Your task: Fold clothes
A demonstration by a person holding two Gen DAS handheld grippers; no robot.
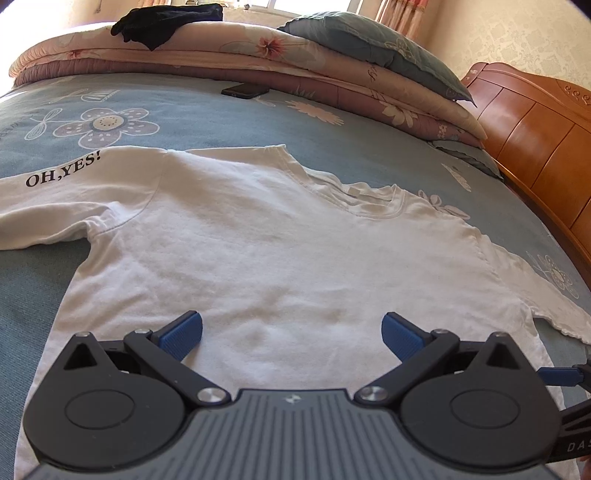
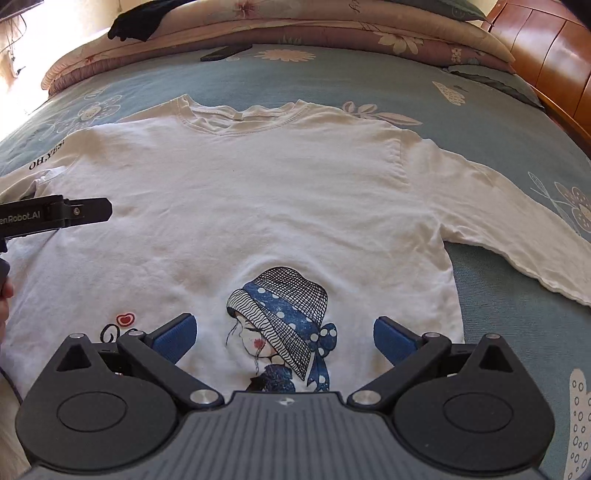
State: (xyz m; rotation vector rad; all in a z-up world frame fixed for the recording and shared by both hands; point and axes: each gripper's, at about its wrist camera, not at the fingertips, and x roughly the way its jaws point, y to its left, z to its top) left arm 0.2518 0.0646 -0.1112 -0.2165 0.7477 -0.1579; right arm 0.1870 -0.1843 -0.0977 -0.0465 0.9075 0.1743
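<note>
White shirt [image 2: 280, 206] spread flat mid-bed [image 2: 369, 74], sleeves out, ready for folding. Left gripper [image 1: 291, 332] and right gripper [image 2: 282, 338] hover near hem, jaws spread, apparently empty.

Looked like a home bedroom. Showed a bed [image 1: 258, 122] under a blue floral sheet, folded quilts [image 1: 229, 59] and a pillow [image 1: 373, 48] stacked at the far side, a wooden headboard [image 1: 535, 140], curtains [image 1: 402, 14] by a sunlit window.
</note>
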